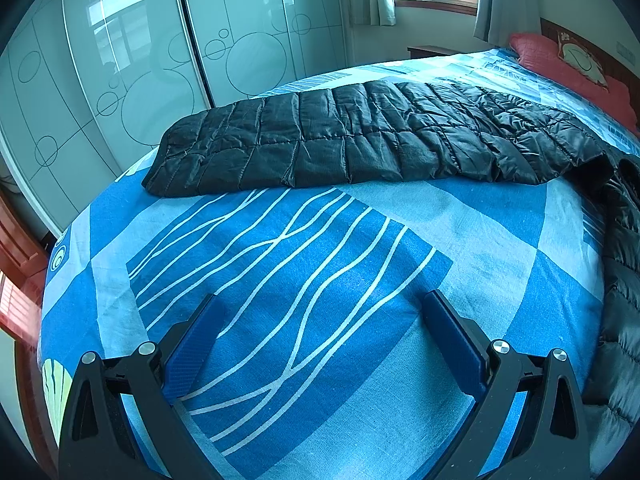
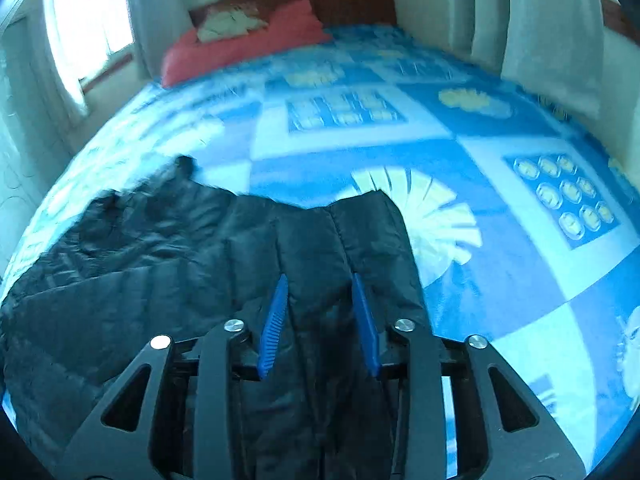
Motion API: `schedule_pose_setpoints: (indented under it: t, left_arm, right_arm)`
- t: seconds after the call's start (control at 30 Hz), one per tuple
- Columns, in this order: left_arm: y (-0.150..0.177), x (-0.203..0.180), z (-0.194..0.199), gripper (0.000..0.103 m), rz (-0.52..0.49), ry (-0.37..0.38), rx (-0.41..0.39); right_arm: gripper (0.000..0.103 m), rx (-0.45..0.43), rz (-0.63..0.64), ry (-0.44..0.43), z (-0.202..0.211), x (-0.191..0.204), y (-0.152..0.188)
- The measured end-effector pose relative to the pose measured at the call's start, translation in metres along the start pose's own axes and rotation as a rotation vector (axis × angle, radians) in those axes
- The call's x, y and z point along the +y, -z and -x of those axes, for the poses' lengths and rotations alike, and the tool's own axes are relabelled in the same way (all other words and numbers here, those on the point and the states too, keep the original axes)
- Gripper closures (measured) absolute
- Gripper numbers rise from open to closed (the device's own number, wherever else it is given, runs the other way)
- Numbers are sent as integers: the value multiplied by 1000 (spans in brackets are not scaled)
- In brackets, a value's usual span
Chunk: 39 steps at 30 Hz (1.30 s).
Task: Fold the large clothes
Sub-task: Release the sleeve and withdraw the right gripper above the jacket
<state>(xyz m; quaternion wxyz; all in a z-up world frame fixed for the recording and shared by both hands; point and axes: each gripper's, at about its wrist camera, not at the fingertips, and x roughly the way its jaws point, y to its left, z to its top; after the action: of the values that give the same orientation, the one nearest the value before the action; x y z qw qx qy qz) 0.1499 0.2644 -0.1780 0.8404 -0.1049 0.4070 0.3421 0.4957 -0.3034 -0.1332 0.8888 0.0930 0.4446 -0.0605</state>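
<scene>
A: Left gripper (image 1: pixel 324 312) first, fingers spread wide over bare blue bedsheet (image 1: pixel 360 380), gripping nothing.

B: And the black puffer jacket (image 1: pixel 360 140)?

A: Well ahead of it, stretched flat across the bed, its far end trailing off right.

B: Right side?

A: Right gripper (image 2: pixel 320 288) has its fingers pinched onto a quilted fold of the jacket (image 2: pixel 316 280). Beyond, a red pillow (image 2: pixel 248 48) by the headboard.
</scene>
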Motion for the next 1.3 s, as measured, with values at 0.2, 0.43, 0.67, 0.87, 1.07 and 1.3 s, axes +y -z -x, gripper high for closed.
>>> schedule_pose_setpoints:
  t: [0.2, 0.43, 0.67, 0.87, 1.07, 1.3]
  left_arm:
    - [-1, 1, -1, 4, 2, 3, -1]
    - [0, 0, 0, 4, 2, 2, -2]
    - [0, 1, 0, 4, 2, 2, -2]
    - [1, 1, 0, 4, 2, 2, -2]
    - [1, 0, 0, 4, 1, 1, -3]
    - [1, 0, 0, 4, 0, -1, -5]
  right_arm:
    - [65, 0, 14, 54, 0, 10, 0]
    - [52, -48, 48, 63, 15, 22, 27]
    - [50, -69, 0, 11, 40, 23, 31]
    - [40, -91, 0, -79, 83, 42, 71]
    - [40, -47, 49, -58, 72, 66, 98]
    - [36, -43, 55, -41, 56, 67, 109]
